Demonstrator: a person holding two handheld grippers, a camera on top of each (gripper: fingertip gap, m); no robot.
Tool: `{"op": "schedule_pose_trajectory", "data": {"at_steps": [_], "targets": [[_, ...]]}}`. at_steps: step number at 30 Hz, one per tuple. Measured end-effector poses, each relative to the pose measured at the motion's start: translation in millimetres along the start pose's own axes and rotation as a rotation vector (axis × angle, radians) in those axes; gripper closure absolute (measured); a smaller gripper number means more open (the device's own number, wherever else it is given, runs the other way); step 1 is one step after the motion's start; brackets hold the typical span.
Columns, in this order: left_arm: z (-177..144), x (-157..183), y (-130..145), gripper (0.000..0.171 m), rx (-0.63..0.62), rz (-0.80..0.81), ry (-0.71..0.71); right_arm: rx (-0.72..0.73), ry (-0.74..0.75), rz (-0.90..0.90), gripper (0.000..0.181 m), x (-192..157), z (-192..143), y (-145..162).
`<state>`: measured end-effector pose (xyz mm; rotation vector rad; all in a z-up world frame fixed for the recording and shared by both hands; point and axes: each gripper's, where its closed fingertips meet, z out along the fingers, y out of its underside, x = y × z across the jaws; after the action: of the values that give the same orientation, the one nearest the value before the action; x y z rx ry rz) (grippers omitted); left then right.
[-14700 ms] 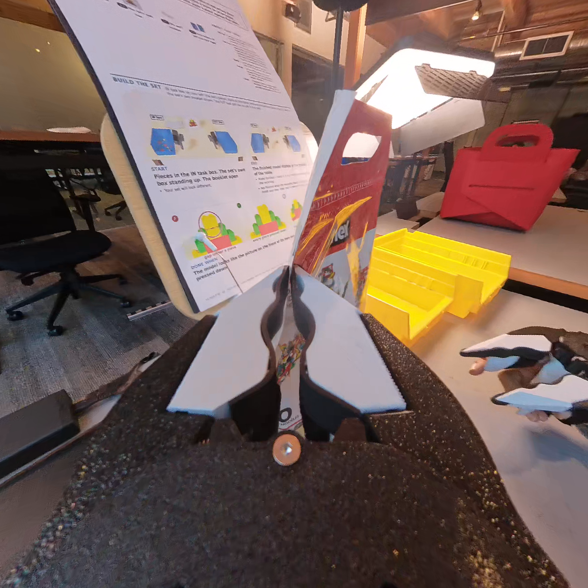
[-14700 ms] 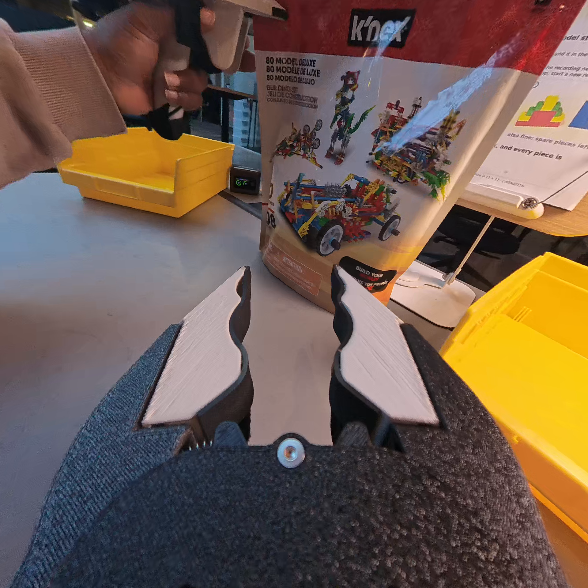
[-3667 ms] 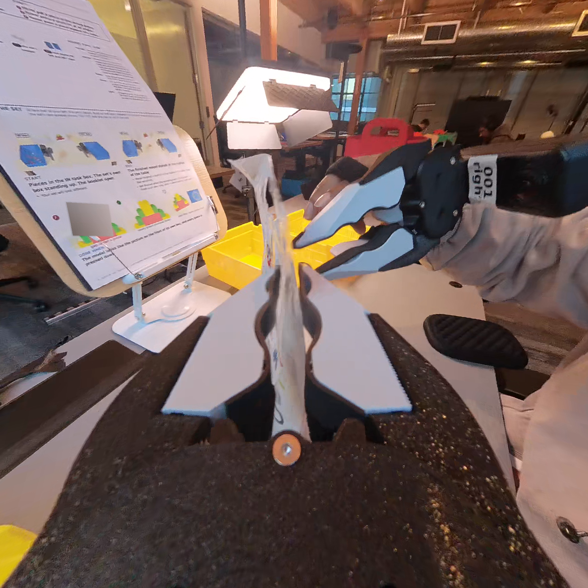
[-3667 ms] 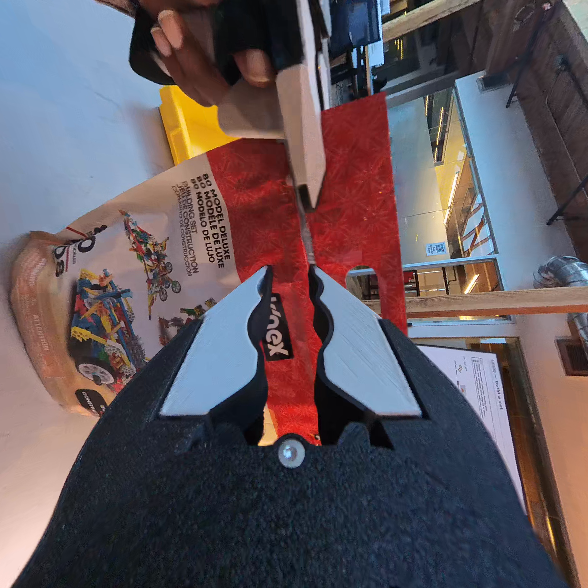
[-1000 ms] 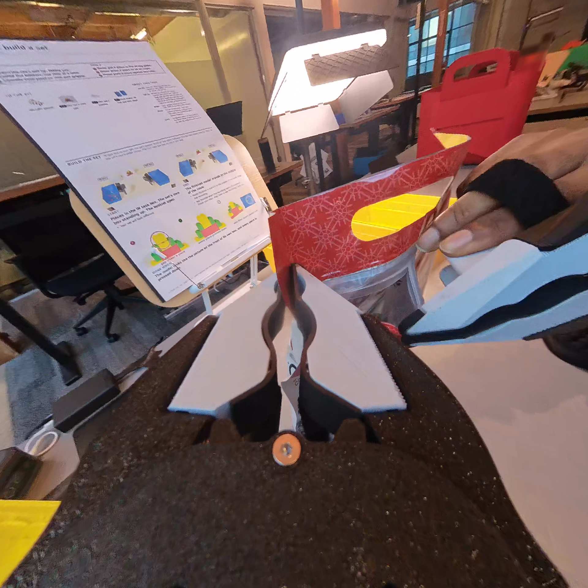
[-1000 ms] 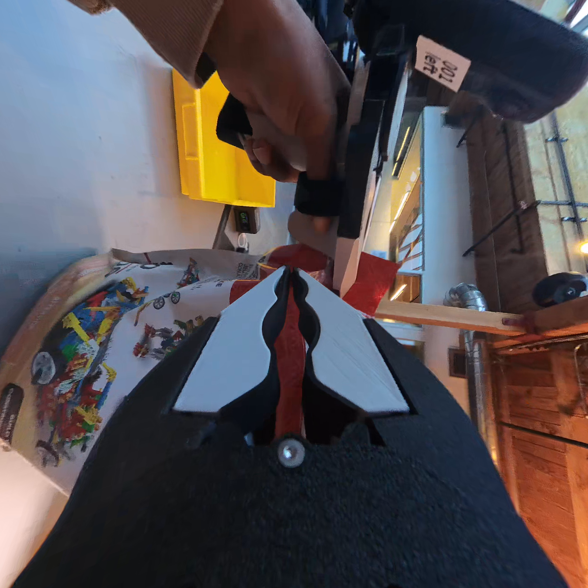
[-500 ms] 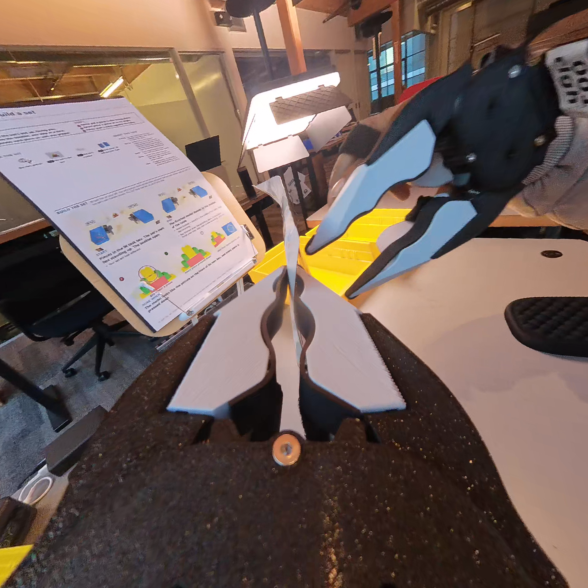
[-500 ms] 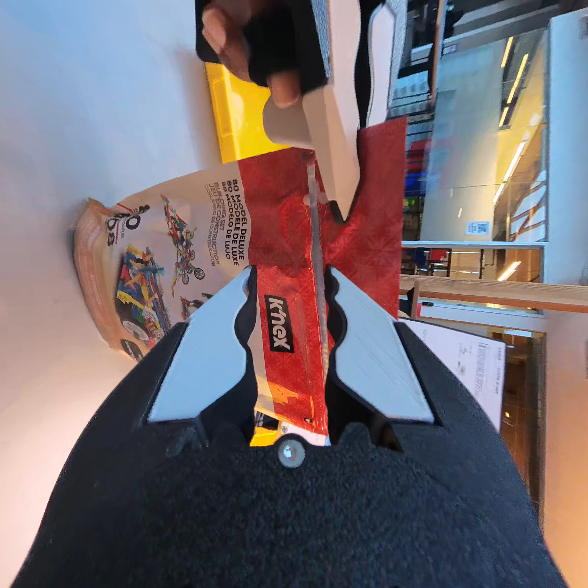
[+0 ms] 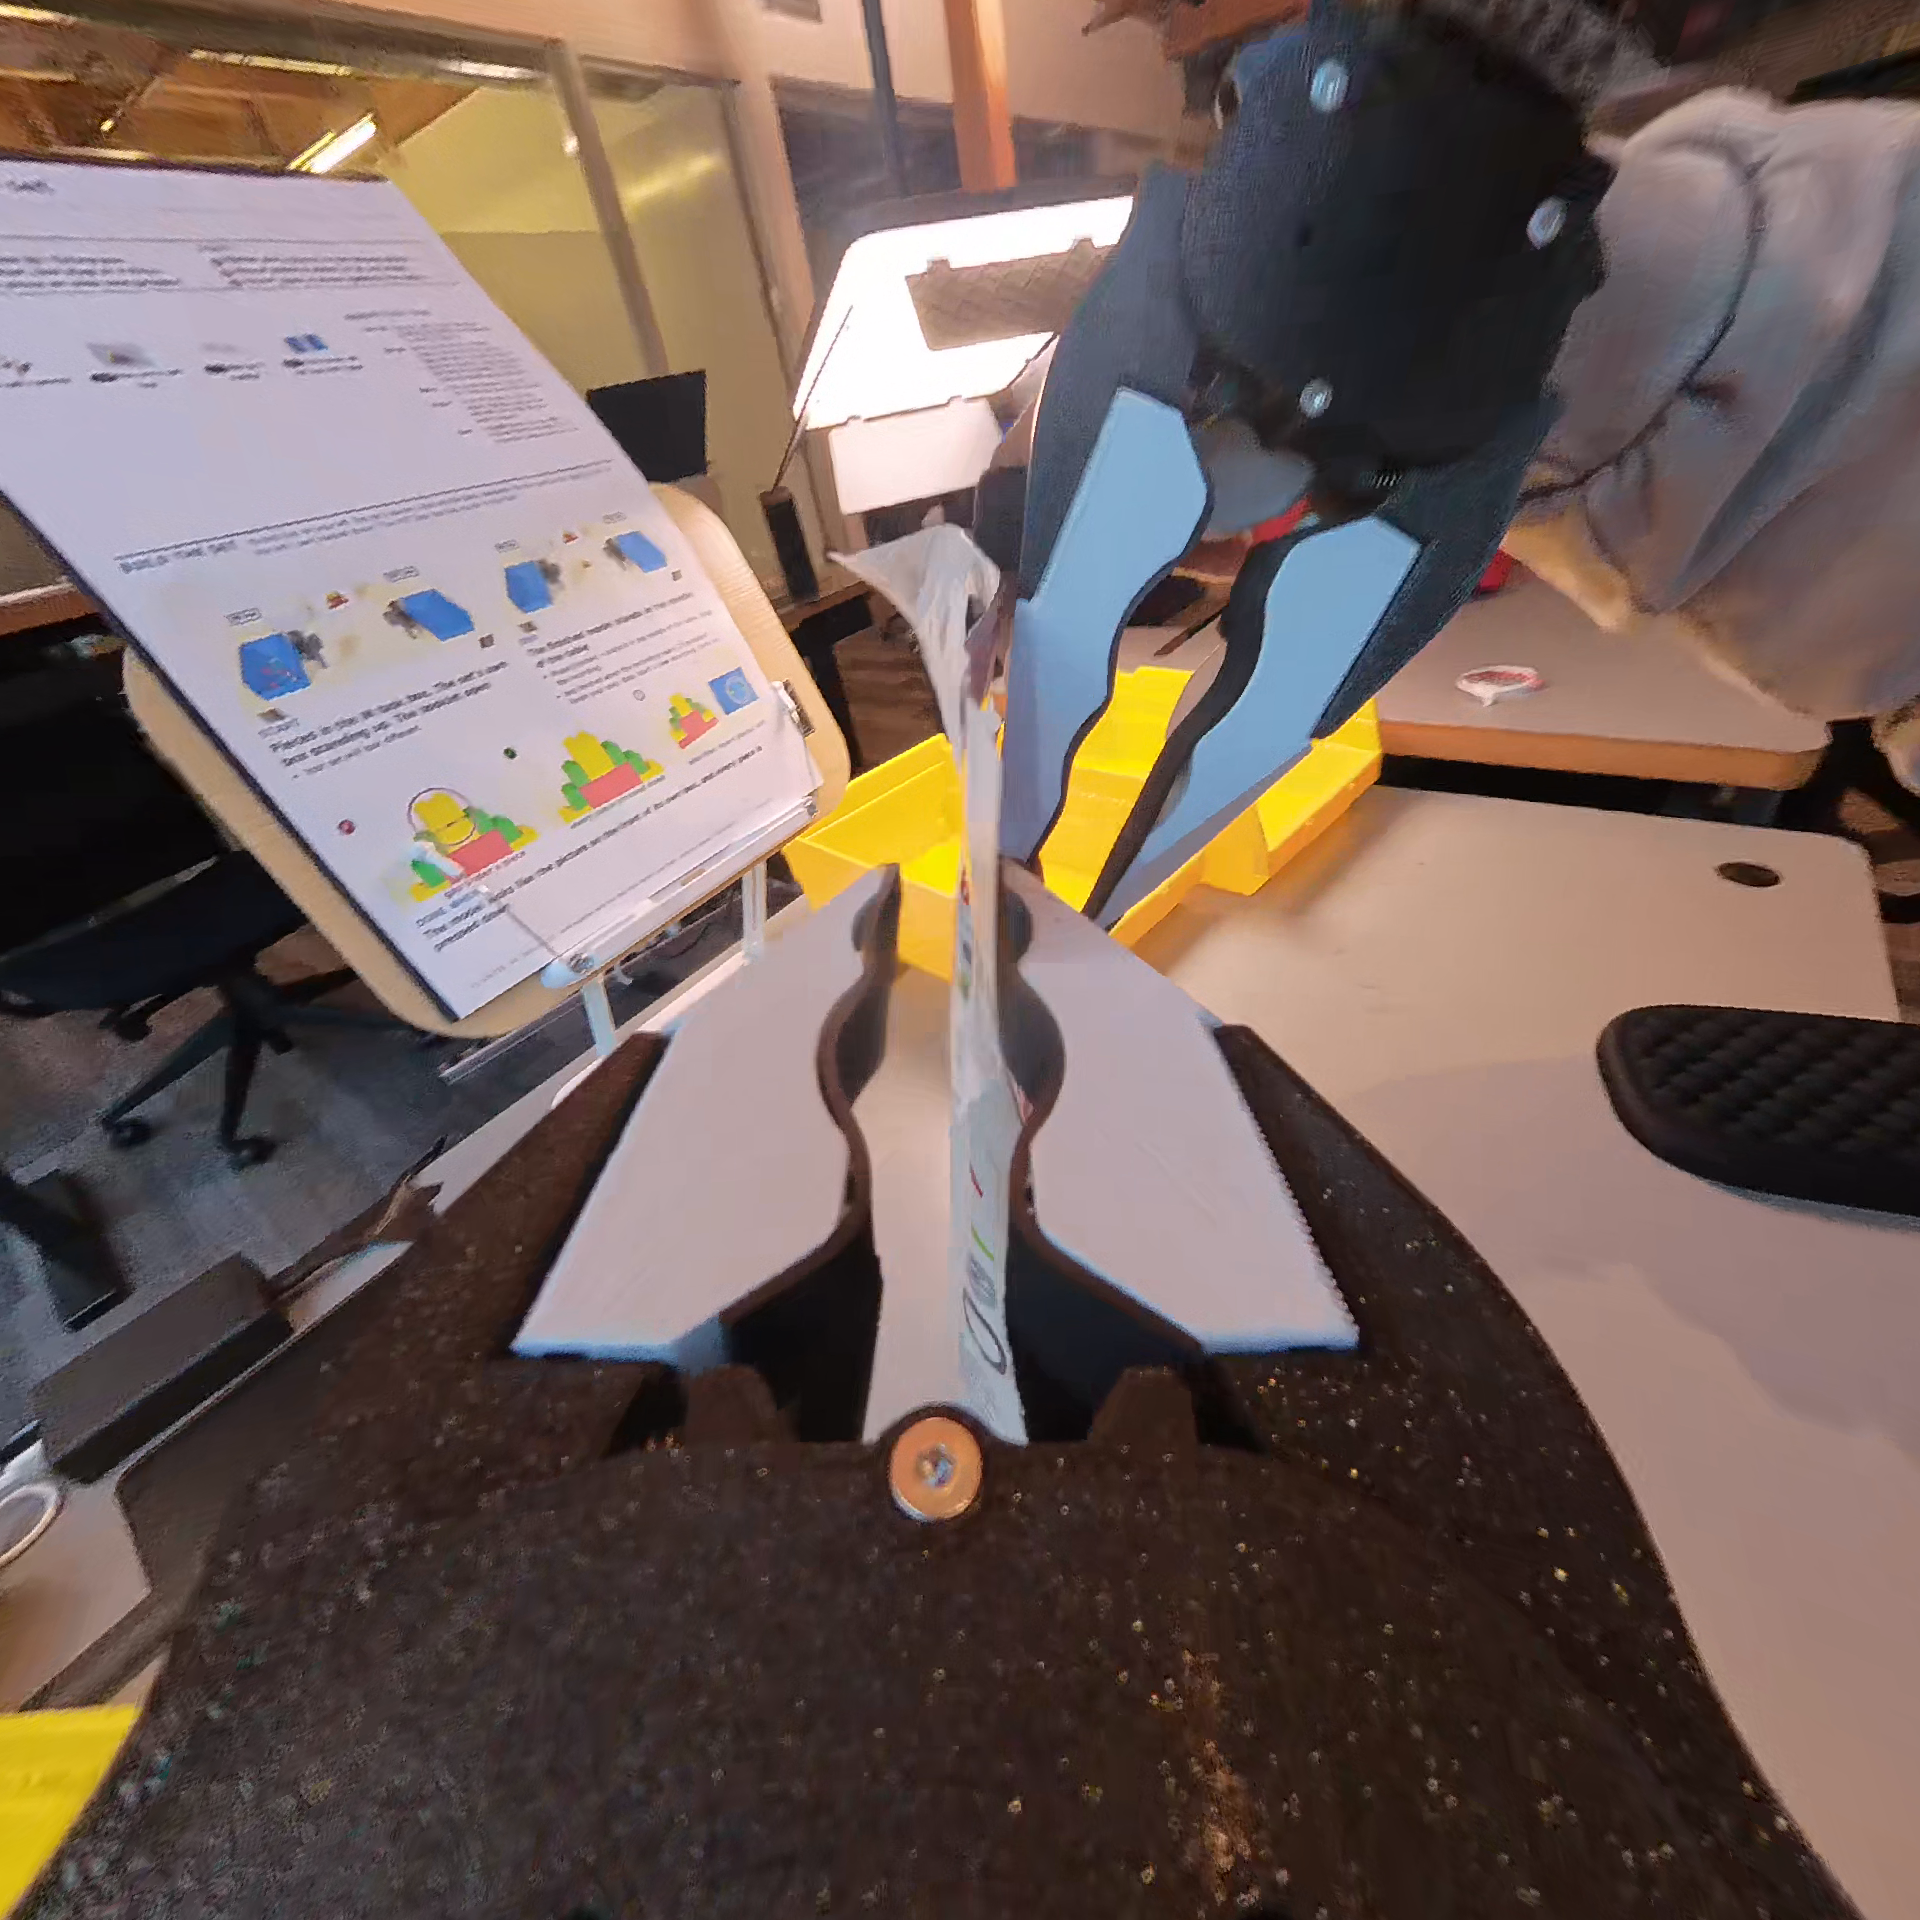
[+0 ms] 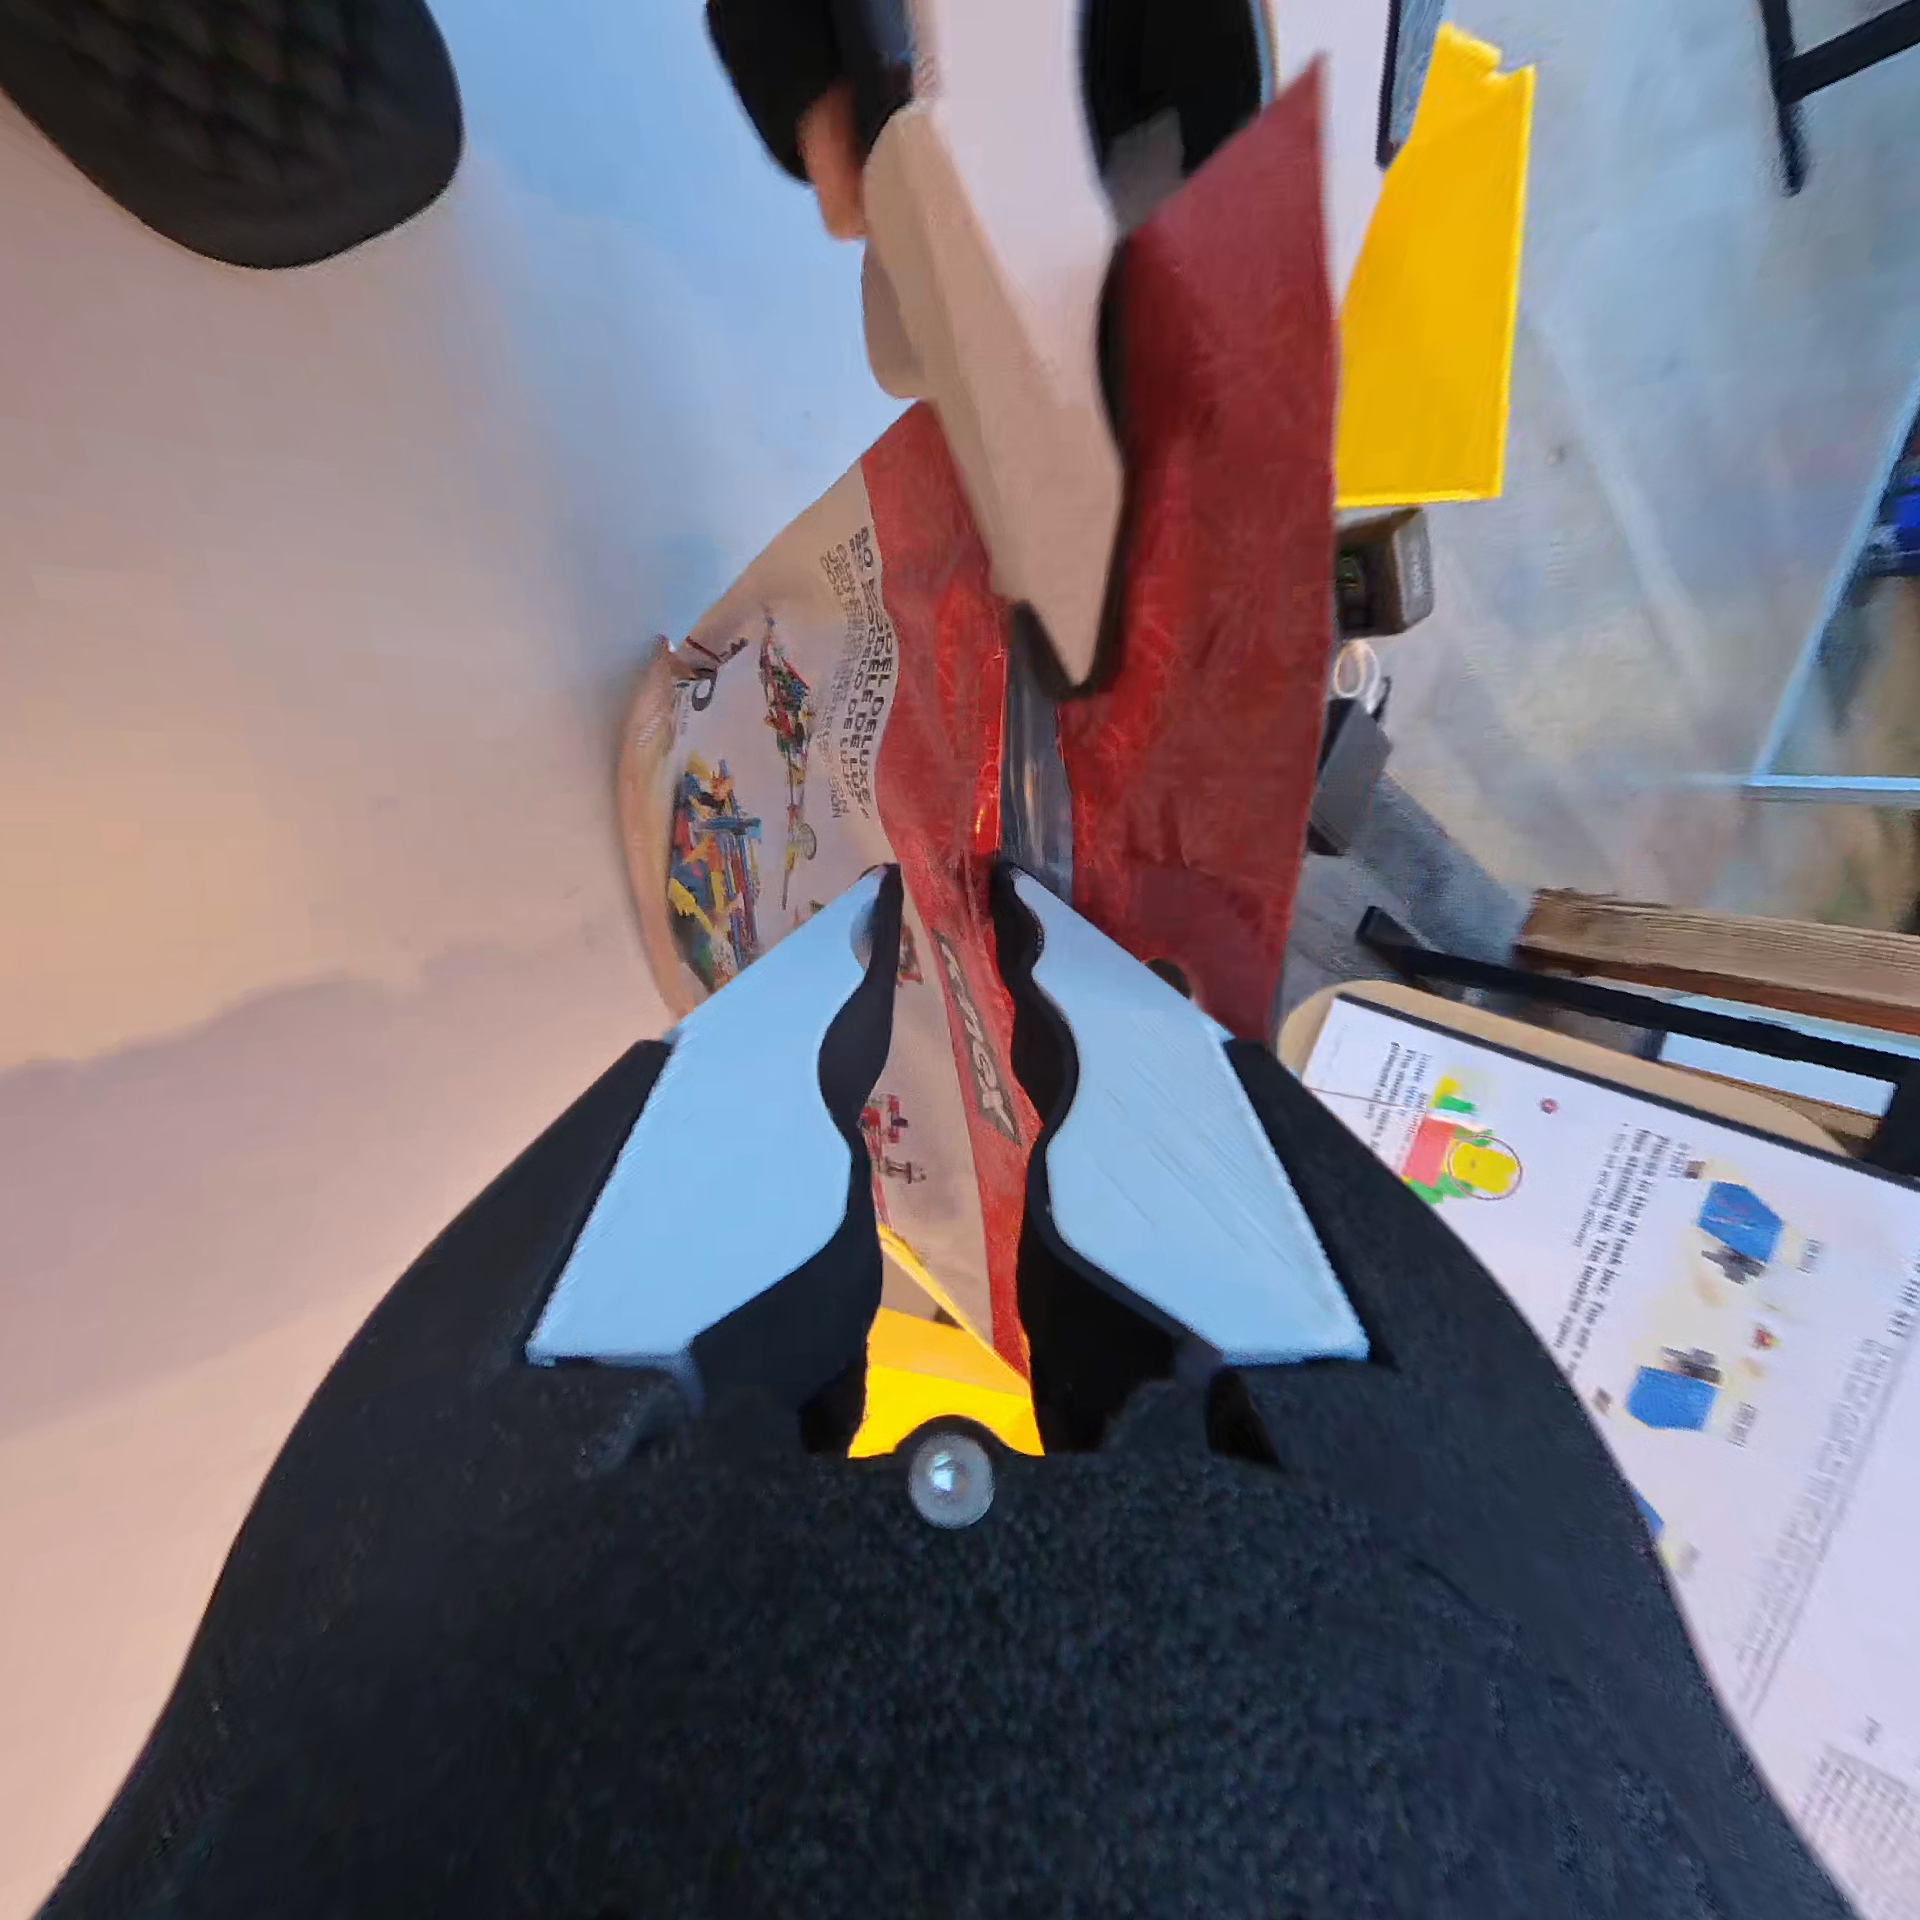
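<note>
We see the left claw [image 9: 945, 904] with a narrow gap at its fingertips; the edge of the bag [image 9: 977, 935] runs edge-on through that gap, lying against the right finger [image 9: 1143, 1164], so we cannot tell whether it is truly pinched. In the right wrist view the bag [image 10: 1195, 644], red at the top and printed with toy models lower down, stands on the pale tabletop [image 10: 312, 623] with its top pulled apart into two red flaps. The right claw [image 10: 940, 883] is part open, with one red flap passing between its fingers, and we cannot tell if it grips. In the left wrist view the right claw [image 9: 1060, 883] comes down from above, fingers spread, one on each side of the bag's top edge. A yellow bin [image 9: 1143, 790] sits on the tabletop just behind the bag. An instruction sheet [image 9: 364, 582] leans on a stand to the left. A black padded armrest [image 9: 1766, 1112] shows at the right edge. Another yellow bin [image 10: 1434, 312] lies beyond the bag in the right wrist view.
</note>
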<state>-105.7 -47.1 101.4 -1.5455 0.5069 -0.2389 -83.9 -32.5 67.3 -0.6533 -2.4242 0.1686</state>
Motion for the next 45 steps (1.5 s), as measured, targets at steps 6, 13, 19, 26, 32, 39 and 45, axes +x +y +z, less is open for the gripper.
{"op": "schedule_pose_trajectory", "data": {"at_steps": [6, 13, 19, 26, 32, 39, 45], "targets": [[27, 15, 13, 0.171, -0.047, -0.047, 0.033, -0.003, -0.061, -0.030, 0.173, -9, 2, -4], [13, -19, 14, 0.171, -0.130, 0.092, -0.164, -0.257, 0.038, -0.065, 0.181, 4, 2, 69], [6, -68, 22, 0.171, -0.145, 0.100, -0.374, -0.044, -0.025, 0.082, 0.181, -38, -2, 46], [5, -43, 4, 0.165, -0.218, 0.133, -0.251, -0.083, 0.186, -0.044, 0.181, -39, -12, 41], [15, -6, -38, 0.130, -0.515, 0.538, -0.158, -0.091, 0.316, -0.131, 0.181, -27, -15, 36], [38, -13, 39, 0.153, -1.201, 0.786, 0.150, -0.095, 0.379, -0.234, 0.181, -30, -18, 26], [60, -83, 43, 0.171, -1.274, 0.731, -0.084, -0.055, 0.236, -0.146, 0.181, -68, -11, 15]]}}
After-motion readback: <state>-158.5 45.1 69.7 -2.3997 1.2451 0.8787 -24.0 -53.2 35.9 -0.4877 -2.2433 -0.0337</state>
